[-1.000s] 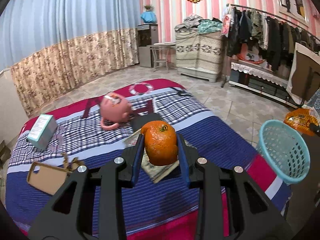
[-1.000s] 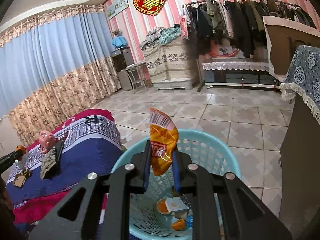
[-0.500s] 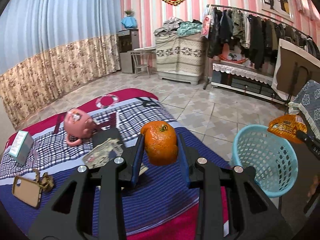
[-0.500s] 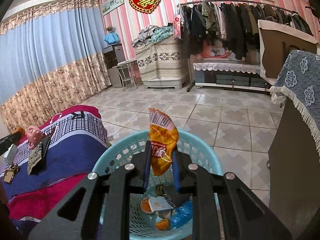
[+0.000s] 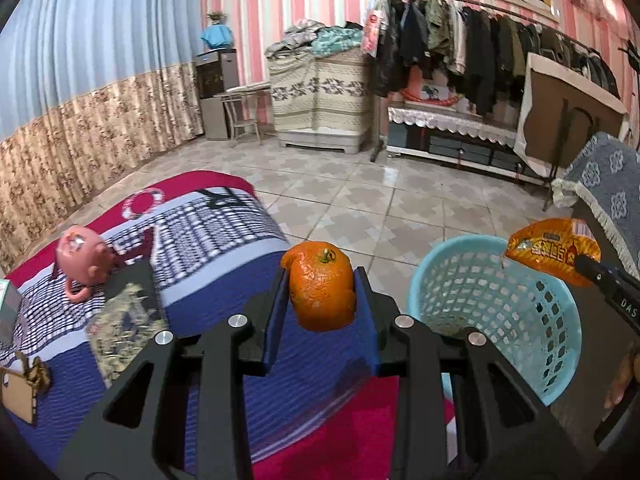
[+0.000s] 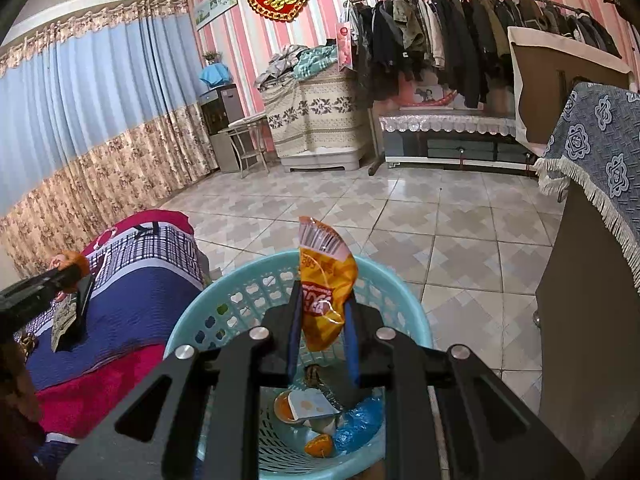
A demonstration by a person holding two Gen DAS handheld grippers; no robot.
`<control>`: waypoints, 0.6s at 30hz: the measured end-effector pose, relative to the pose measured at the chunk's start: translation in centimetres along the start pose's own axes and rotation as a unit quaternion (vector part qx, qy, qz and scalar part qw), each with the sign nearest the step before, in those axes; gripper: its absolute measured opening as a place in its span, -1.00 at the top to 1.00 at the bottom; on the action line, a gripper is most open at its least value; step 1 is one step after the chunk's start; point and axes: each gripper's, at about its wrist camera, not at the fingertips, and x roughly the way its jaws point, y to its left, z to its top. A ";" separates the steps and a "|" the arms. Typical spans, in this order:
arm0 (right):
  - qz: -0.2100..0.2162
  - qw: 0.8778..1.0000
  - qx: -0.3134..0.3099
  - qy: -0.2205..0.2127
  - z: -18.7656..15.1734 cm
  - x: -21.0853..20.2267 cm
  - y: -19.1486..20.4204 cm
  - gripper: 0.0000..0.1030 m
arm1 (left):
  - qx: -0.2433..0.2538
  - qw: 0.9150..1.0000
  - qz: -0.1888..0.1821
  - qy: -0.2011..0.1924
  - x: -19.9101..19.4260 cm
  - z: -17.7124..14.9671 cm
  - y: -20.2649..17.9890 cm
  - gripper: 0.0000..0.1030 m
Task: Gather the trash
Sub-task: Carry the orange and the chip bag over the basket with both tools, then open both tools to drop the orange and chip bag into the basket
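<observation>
The right gripper (image 6: 322,316) pinches an orange crinkled snack wrapper (image 6: 325,280) above the round light-blue plastic basket (image 6: 224,312), which already holds scraps. The left gripper (image 5: 322,300) clamps orange peel (image 5: 322,286), still left of the basket

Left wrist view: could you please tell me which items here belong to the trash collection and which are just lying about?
Job:
orange peel
snack wrapper
blue basket

Lying about:
pink piggy bank
phone case
keys
</observation>
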 end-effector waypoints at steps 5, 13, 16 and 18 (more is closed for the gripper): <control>-0.001 1.000 -0.002 0.005 -0.2 0.4 0.3 0.63 | 0.010 1.000 -0.021 0.003 1.7 0.0 -2.6 0.39; -0.019 1.000 -0.006 0.021 -0.6 1.2 0.4 0.63 | 0.042 0.998 -0.044 0.010 4.8 -0.1 -7.6 0.39; -0.022 0.999 -0.004 0.026 -0.5 1.4 0.2 0.63 | 0.052 0.997 -0.050 0.010 5.5 0.1 -9.0 0.39; -0.026 0.999 -0.006 0.030 -0.6 1.5 0.2 0.63 | 0.058 0.997 -0.052 0.007 5.9 0.3 -9.8 0.35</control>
